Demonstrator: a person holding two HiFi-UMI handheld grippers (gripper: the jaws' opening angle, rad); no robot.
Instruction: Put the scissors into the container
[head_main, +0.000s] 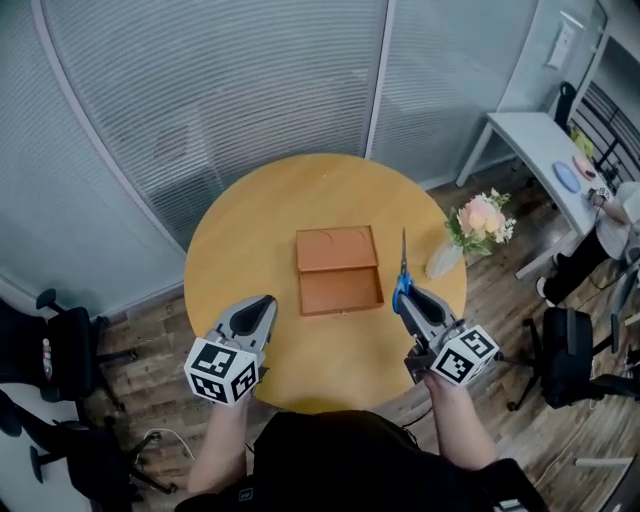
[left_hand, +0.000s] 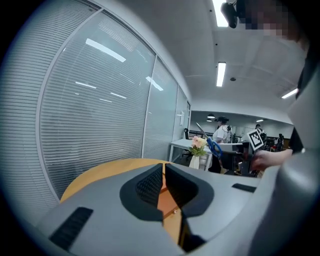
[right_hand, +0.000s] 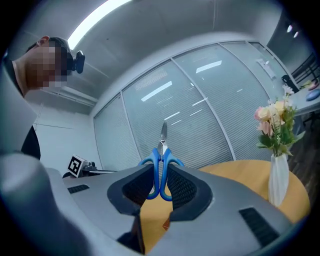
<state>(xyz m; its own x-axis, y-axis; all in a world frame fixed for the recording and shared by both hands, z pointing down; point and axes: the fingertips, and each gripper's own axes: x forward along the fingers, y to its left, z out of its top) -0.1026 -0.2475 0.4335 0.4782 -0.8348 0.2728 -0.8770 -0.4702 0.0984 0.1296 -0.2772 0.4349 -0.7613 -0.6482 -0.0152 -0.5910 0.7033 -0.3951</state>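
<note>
My right gripper (head_main: 403, 293) is shut on the blue-handled scissors (head_main: 403, 265), held above the round table's right side, blades pointing away from me. In the right gripper view the scissors (right_hand: 161, 162) stand upright with their handles squeezed between the pads. The container, an open brown box (head_main: 339, 268) with its lid folded back, lies at the table's middle, left of the scissors. My left gripper (head_main: 268, 300) hovers near the front left of the table, shut with nothing in it; the box (left_hand: 167, 200) shows past its jaws.
A vase of pink flowers (head_main: 478, 228) stands at the round wooden table's (head_main: 240, 240) right edge, close to the scissors. Glass walls with blinds lie behind. A white desk (head_main: 545, 150) and office chairs (head_main: 570, 360) stand on the right, another chair (head_main: 60, 350) on the left.
</note>
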